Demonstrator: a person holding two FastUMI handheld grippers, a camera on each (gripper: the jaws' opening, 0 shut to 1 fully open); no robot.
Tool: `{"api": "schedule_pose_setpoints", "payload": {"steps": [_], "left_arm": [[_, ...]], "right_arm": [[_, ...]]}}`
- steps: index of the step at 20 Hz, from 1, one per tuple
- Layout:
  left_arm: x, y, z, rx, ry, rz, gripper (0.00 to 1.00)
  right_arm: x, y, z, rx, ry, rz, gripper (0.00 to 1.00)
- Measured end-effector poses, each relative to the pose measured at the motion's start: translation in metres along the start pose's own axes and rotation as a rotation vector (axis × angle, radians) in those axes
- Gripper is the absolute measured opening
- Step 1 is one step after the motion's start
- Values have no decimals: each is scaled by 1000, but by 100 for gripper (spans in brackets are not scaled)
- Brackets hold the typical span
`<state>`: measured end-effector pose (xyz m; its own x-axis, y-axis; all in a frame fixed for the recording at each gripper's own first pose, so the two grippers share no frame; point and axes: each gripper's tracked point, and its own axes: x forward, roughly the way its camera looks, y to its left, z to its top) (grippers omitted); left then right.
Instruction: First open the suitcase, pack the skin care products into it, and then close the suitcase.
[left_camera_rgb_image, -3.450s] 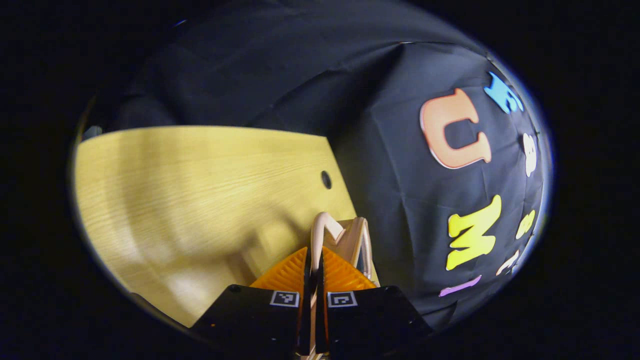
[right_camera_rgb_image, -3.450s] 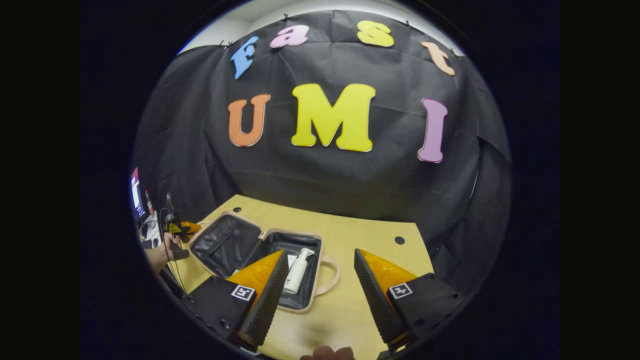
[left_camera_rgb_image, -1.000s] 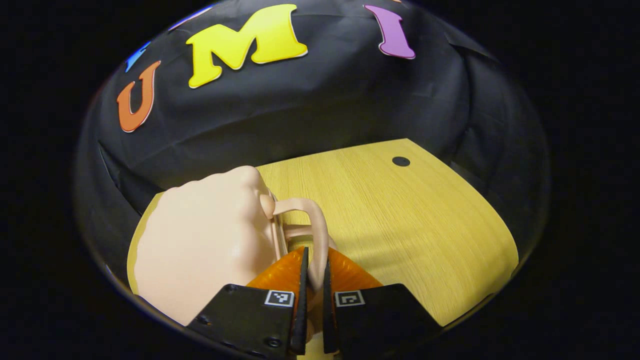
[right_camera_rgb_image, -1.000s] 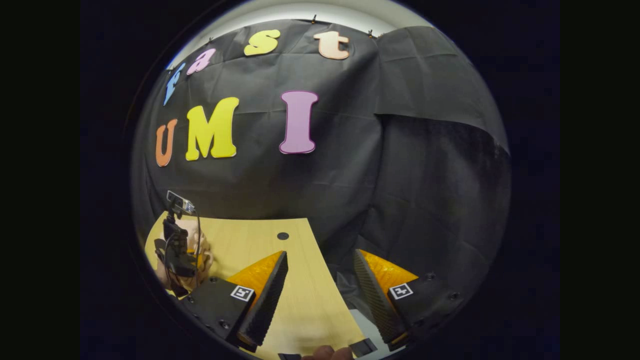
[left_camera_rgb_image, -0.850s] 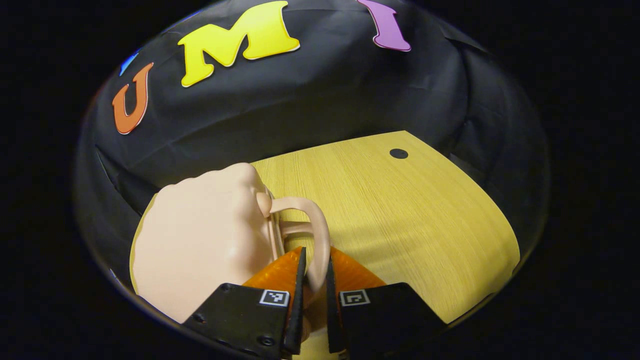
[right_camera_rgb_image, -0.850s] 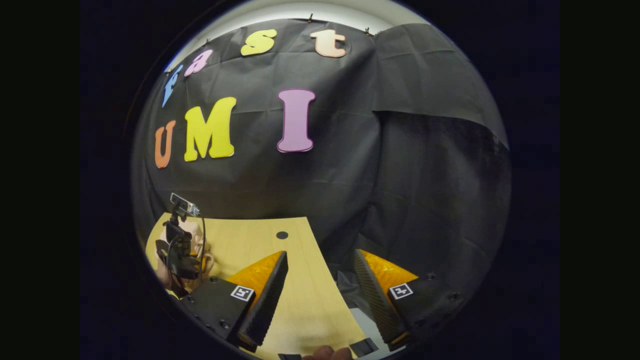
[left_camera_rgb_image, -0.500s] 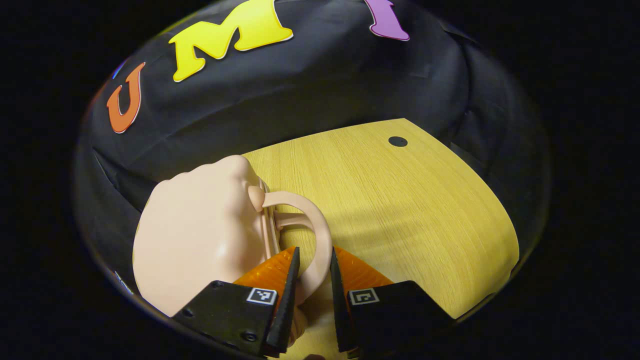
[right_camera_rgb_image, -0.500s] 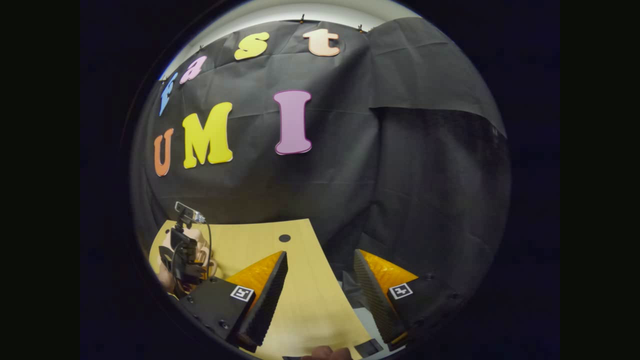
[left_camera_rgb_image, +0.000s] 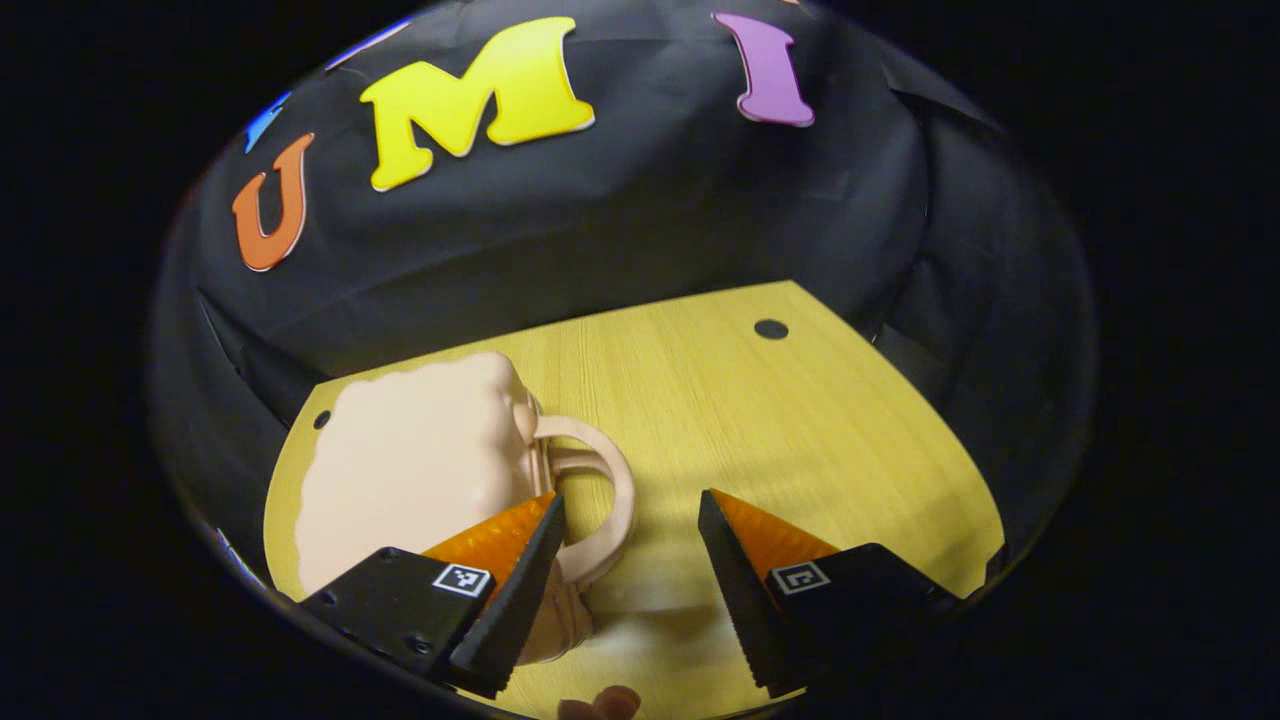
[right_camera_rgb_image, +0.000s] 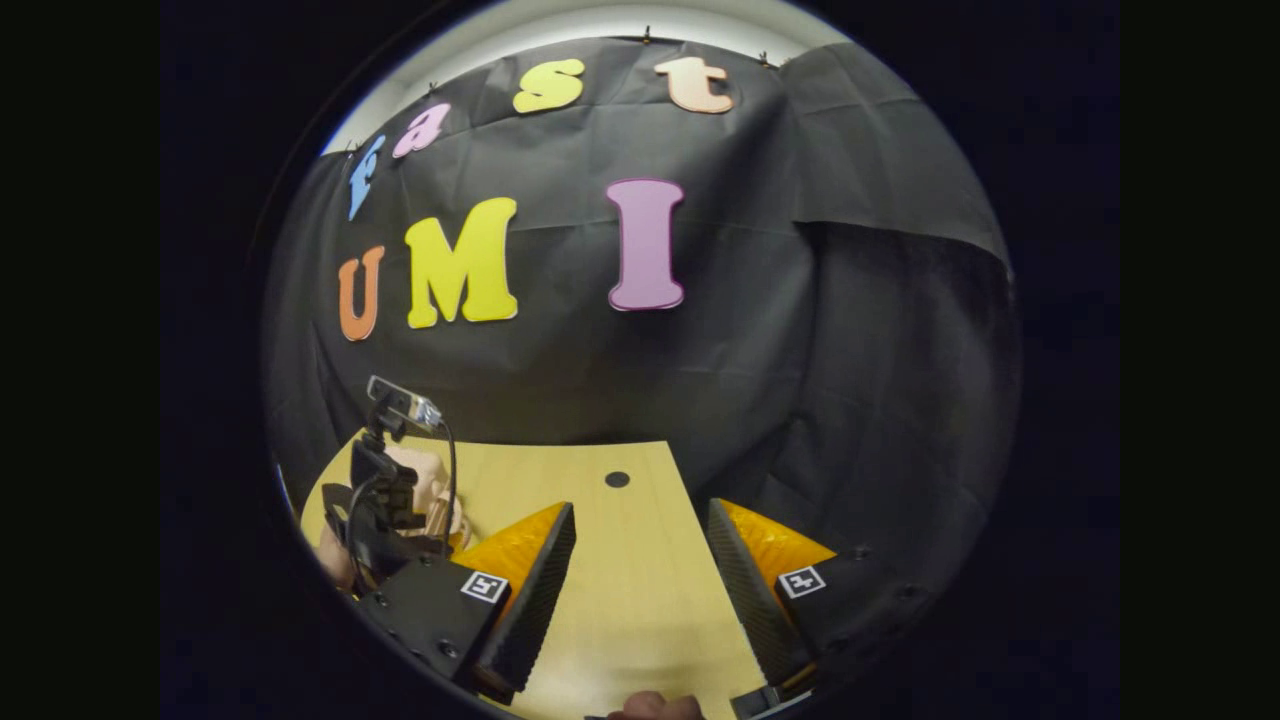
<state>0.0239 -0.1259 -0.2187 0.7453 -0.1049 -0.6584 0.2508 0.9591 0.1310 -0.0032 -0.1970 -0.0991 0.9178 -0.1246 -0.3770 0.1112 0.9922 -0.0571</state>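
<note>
Closed suitcase (left_camera_rgb_image: 420, 470), near corner hidden behind spread left tool (left_camera_rgb_image: 625, 545)

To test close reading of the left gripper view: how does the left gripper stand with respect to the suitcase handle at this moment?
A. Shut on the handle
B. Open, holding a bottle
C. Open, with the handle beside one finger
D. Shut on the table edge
C: the left gripper is spread wide, and the handle of the closed suitcase loops beside one finger, unclamped, over the table.
</note>
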Motion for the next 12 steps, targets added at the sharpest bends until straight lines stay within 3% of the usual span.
{"api": "schedule_pose_setpoints", "payload": {"steps": [7, 12], "left_arm": [[-117, 84, 118, -113, -396, 84, 86], [-195, 137, 163, -162, -584, 126, 86]], "right_arm": [[-11, 81, 96, -43, -217, 89, 79], [-34, 149, 156, -27, -380, 146, 77]]}}
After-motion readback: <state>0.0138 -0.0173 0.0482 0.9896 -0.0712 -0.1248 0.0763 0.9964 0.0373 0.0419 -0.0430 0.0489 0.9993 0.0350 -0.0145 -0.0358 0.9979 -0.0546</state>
